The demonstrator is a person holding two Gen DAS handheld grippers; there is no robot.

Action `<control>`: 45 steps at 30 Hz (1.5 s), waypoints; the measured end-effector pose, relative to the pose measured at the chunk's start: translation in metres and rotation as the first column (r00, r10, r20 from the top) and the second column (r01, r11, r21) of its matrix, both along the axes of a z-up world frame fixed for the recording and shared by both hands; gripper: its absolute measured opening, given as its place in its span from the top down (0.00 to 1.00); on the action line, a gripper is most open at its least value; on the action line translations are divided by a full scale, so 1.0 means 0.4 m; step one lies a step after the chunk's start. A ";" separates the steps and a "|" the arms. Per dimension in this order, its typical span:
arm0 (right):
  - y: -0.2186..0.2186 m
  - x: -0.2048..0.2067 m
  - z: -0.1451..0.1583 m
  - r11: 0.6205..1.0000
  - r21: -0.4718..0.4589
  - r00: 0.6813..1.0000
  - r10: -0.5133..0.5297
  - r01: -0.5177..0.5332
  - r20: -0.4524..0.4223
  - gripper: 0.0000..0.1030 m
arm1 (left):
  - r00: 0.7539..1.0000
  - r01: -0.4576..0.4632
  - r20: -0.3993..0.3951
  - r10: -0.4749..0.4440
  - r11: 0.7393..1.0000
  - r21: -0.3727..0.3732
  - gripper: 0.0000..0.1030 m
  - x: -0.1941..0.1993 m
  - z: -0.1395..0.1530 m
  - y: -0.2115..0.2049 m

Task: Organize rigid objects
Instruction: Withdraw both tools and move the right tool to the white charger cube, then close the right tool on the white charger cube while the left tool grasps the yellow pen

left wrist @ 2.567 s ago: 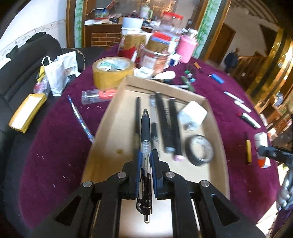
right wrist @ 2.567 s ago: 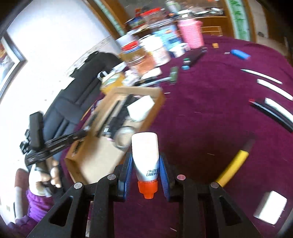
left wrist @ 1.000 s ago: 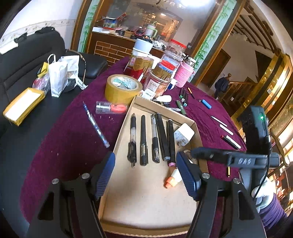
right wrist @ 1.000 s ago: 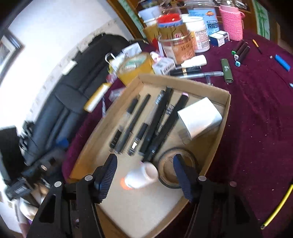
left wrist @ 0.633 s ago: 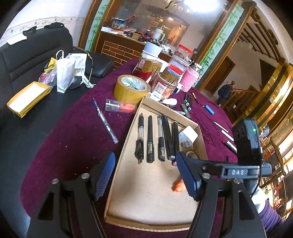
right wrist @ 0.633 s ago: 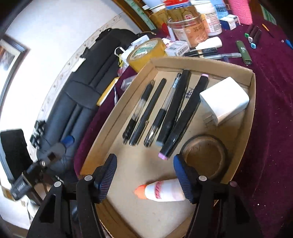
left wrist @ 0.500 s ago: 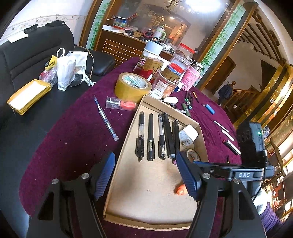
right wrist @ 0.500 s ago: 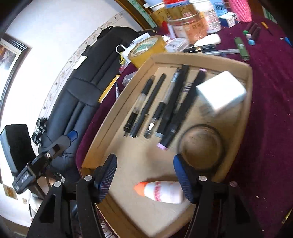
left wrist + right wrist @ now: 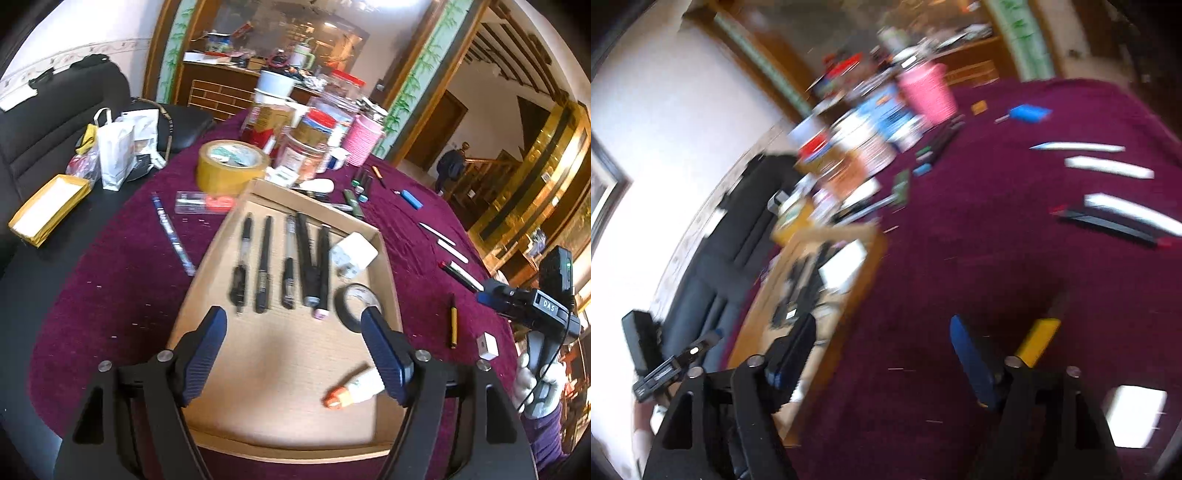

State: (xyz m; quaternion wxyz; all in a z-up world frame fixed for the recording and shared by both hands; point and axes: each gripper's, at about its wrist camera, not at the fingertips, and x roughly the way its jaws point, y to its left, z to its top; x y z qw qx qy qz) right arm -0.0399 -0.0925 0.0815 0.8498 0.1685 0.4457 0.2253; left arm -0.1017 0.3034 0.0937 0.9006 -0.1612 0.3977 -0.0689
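A cardboard tray [image 9: 295, 435] lies on the purple table and holds several pens [image 9: 266, 258], a white charger [image 9: 352, 253], a black tape roll [image 9: 356, 301] and a white glue bottle with an orange cap [image 9: 354, 389]. My left gripper [image 9: 295, 354] is open and empty above the tray's near end. My right gripper [image 9: 882, 354] is open and empty over the purple cloth, right of the tray [image 9: 846, 317]. A yellow pen [image 9: 1038, 339] lies just beyond its right finger. The right gripper also shows at the right edge of the left wrist view [image 9: 524, 306].
Loose pens [image 9: 454, 325] and markers [image 9: 1108, 221], a small white block [image 9: 487, 345] and a blue item [image 9: 410, 197] lie on the cloth right of the tray. A blue pen [image 9: 173, 236], a yellow tape roll [image 9: 231, 166] and jars [image 9: 303, 147] stand left and behind.
Both grippers let go of their loads: the pen and the glue bottle now lie in the tray. My right gripper has swung away to the right, off the tray, over the cloth.
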 end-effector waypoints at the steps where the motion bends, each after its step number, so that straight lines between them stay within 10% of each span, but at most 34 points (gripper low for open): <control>1: -0.048 -0.012 0.003 0.999 -0.020 0.999 -0.047 0.047 0.017 0.19 | 1.000 0.012 0.000 -0.012 1.000 0.000 0.27 0.001 0.001 -0.013; 14: -0.430 -0.126 -0.071 0.932 -0.032 0.931 -0.362 0.361 -0.045 0.19 | 0.936 0.345 -0.043 -0.350 0.934 -0.094 0.27 0.029 -0.043 -0.365; 32: -0.395 -0.154 -0.143 0.956 -0.042 0.952 -0.292 0.289 -0.092 0.19 | 0.897 0.407 -0.173 -0.407 0.913 -0.042 0.27 0.045 -0.115 -0.559; 45: -0.267 -0.141 -0.146 0.890 -0.412 0.976 -0.216 0.195 -0.005 0.28 | 0.887 0.444 -0.181 -0.425 0.892 0.081 0.28 0.096 -0.108 -0.666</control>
